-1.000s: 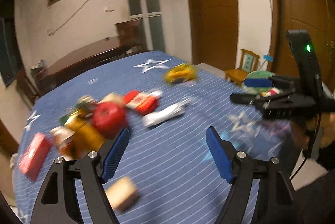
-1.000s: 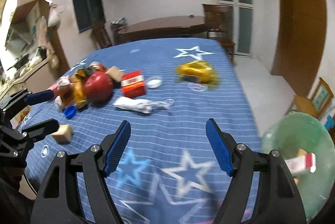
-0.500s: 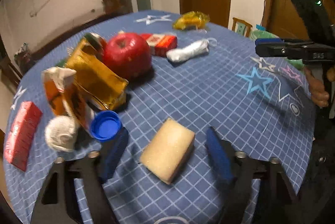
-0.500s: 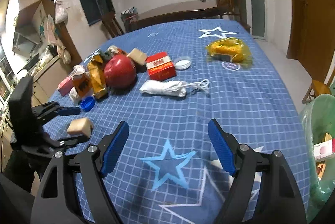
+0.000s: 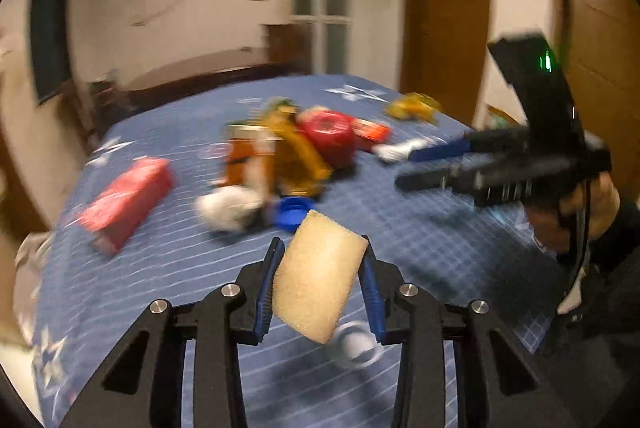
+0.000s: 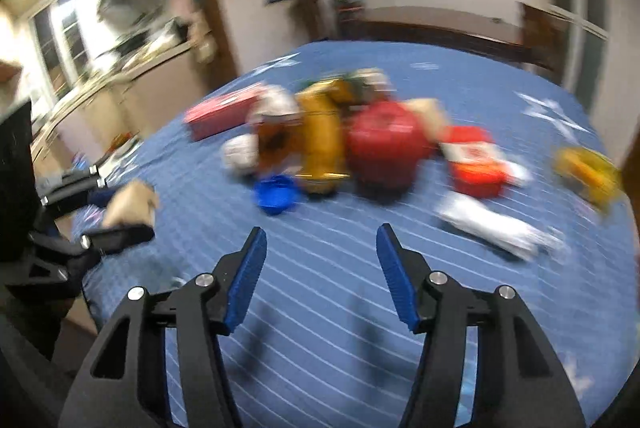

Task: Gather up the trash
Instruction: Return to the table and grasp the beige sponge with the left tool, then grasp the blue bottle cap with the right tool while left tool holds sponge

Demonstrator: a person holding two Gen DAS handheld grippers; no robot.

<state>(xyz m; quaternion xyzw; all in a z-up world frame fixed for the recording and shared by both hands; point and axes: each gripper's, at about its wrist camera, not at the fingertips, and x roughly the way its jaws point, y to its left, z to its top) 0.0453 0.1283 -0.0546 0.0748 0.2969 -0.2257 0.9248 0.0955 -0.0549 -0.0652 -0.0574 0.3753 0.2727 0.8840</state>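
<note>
The left gripper [image 5: 320, 284] is closing its fingers on a tan sponge [image 5: 318, 274], low centre of frame; the right gripper [image 6: 320, 276] is narrowing on nothing. Most trash is left – blue cap [image 6: 276, 194], red apple [image 6: 384, 144], boxes, wrappers – mid-frame on the blue-clothed worktop [image 6: 320, 328].

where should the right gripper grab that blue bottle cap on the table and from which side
Take the blue cap across its round rim, coming down from above on its near side. It lies flat and shallow on the tablecloth, and the yellow packet crowds its far edge, so only the near side looks free. The right gripper is empty, its jaws closing; they likely need to narrow more.
</note>
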